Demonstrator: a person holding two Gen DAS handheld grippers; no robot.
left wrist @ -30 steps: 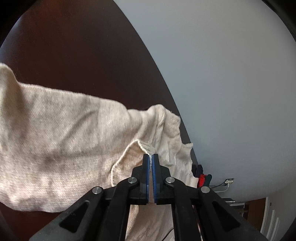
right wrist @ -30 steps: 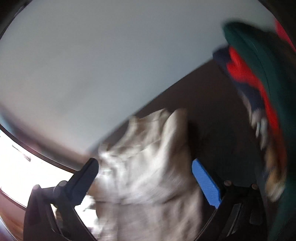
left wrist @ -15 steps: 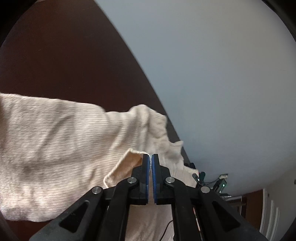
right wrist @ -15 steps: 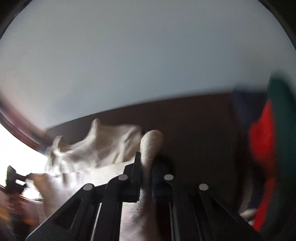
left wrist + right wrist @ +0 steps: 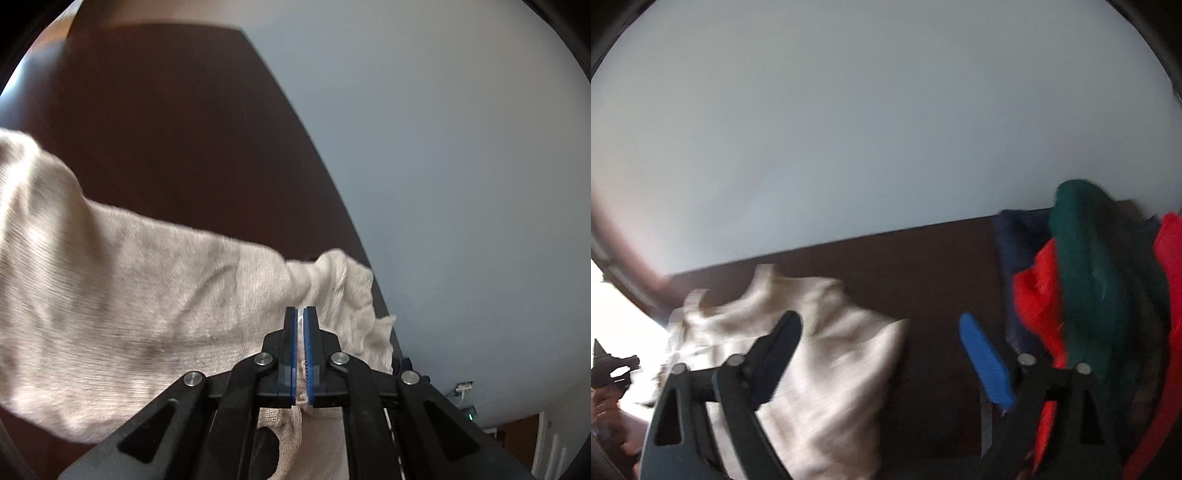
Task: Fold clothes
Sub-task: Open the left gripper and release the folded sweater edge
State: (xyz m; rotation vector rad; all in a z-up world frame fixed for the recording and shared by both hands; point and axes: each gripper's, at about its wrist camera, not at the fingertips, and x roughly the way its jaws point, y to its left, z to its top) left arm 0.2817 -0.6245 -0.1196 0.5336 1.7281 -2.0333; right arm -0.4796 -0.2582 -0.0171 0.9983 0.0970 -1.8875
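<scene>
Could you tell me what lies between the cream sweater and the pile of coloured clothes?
Only bare dark brown table separates the cream sweater from the pile of coloured clothes, as the right wrist view shows.

One cream knit garment (image 5: 140, 302) lies spread on one dark brown counter (image 5: 177, 122), also seen from the right wrist (image 5: 827, 354). Two tools are in use: the left tool (image 5: 300, 314), fingers pressed together on a fold of the knit, and the right tool (image 5: 882, 350), fingers spread wide, one black (image 5: 775, 354) and one showing a blue pad (image 5: 986, 369). One heap of other clothes (image 5: 1093, 295) shows three colours: red, dark green, navy; the piece count is unclear.
</scene>
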